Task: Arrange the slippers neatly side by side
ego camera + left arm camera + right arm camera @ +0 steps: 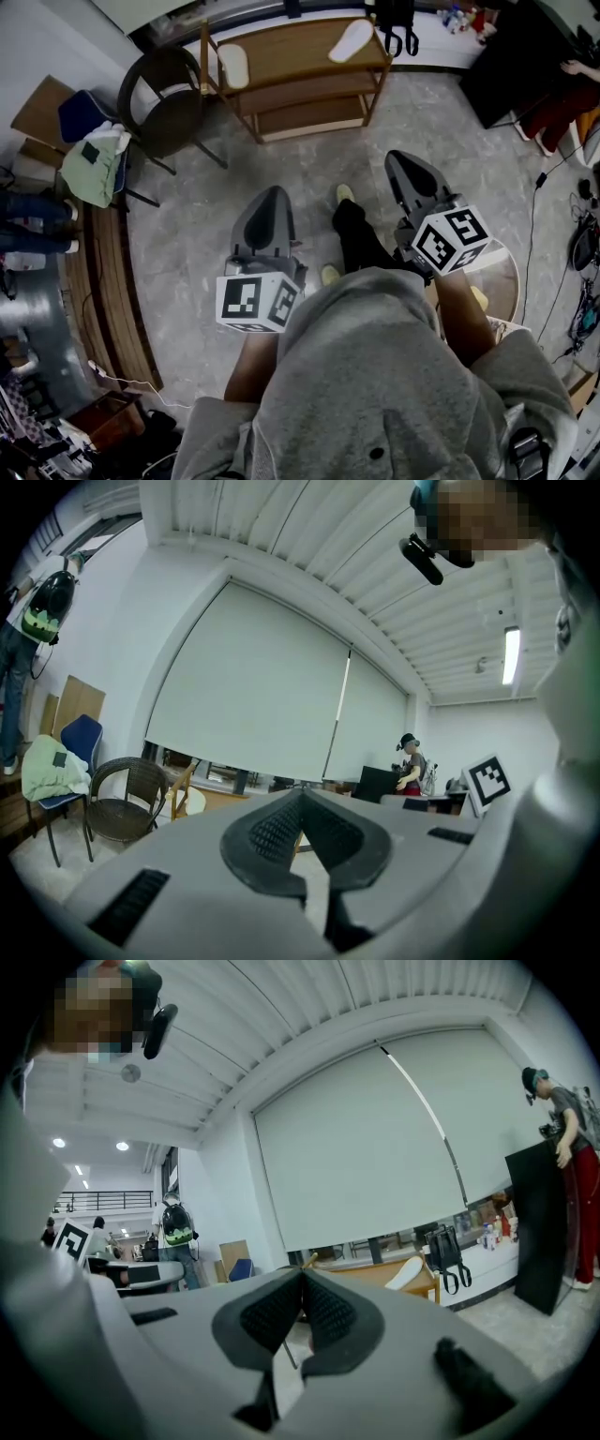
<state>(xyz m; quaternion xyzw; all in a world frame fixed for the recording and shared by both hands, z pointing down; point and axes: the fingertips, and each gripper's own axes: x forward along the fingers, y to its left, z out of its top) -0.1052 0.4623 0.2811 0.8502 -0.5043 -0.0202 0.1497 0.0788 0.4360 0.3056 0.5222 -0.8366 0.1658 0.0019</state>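
Left tool [302, 792] closed, right tool [302, 1273] closed

- A wooden shelf rack [309, 70] stood against the far wall.
- One pale slipper [232, 65] lay at the left end of its top shelf, and the other slipper [352, 40] lay at the right end, well apart.
- A dark wicker chair [167, 92] stood just left of the rack.
- A black bag [398, 26] hung near the rack's right corner.
- The left gripper [273, 193] and right gripper [403, 159] were held out over the grey floor [234, 183], pointing toward the rack.
- The person's pale shoes [345, 194] showed between the grippers.
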